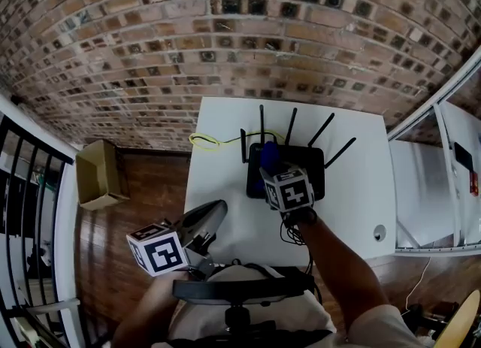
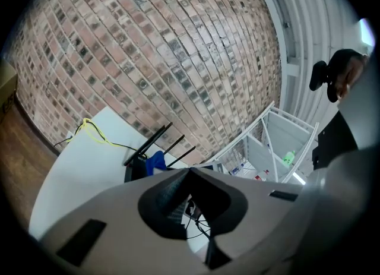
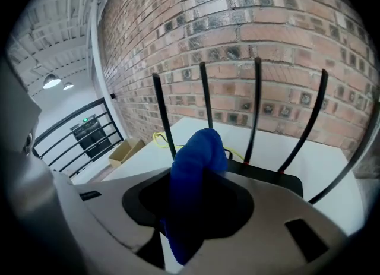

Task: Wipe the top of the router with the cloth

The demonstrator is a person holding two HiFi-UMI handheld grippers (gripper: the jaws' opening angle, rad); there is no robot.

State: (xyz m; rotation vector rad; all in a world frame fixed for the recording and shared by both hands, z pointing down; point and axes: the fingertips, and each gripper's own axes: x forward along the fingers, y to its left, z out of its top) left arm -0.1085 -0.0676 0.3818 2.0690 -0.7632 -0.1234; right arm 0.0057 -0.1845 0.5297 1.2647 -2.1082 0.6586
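Nearest the person, the left gripper hangs at the table's near edge, jaws together on nothing. Farther out, the right gripper pinches the blue cloth over the router, which sits mid-table. The wiping step appears to be in hand, and next the cloth needs sweeping across the top.

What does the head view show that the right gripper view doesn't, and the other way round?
Head view only: the left gripper, shut, and the person's forearm. Right gripper view only: two ceiling lamps, and a close look at the right gripper, its tongs clamping the blue cloth. Both: the router with four antennas, the yellow cable, the white table, the cardboard box.
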